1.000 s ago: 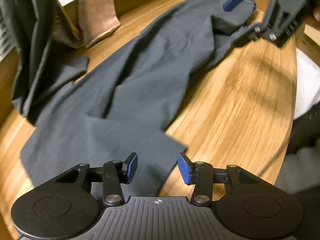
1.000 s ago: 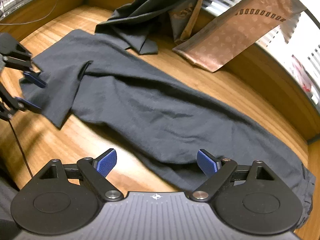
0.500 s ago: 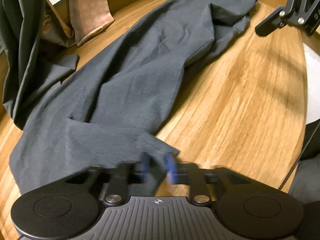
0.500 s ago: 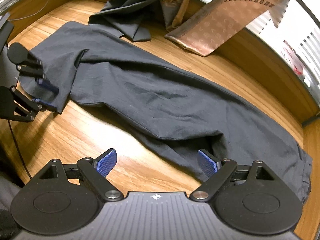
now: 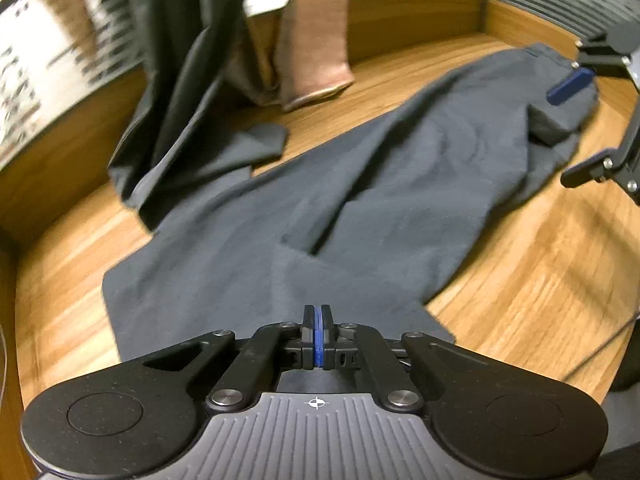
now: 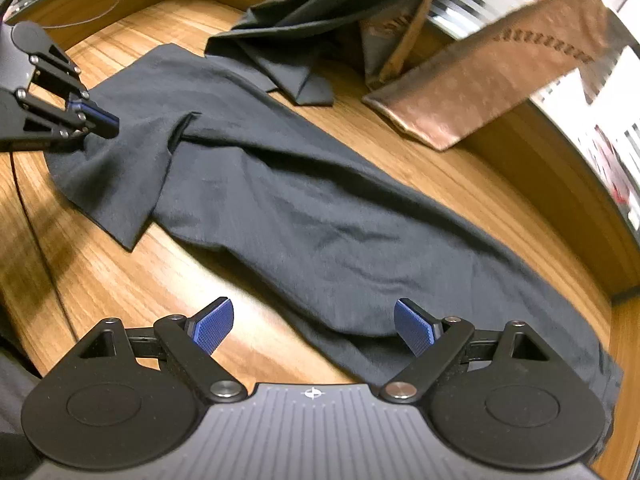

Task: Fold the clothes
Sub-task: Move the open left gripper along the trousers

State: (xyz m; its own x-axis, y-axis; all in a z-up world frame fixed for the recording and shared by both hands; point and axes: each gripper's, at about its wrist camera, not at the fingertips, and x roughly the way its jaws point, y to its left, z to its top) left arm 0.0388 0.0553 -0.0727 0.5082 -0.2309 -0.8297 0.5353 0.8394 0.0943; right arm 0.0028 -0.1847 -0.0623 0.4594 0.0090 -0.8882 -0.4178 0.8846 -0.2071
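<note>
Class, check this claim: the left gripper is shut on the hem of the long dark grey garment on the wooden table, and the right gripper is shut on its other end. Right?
Not quite. The right gripper is open, its blue pads apart above the long dark grey garment, as the right wrist view shows. The left gripper is indeed shut on the hem, on the wooden table.

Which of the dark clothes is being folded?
On the wooden table, it is the long dark grey trousers lying flat, stretched between both tongs. The other dark garment hangs down behind, beside a brown patterned cloth; only the trousers are spread out.
</note>
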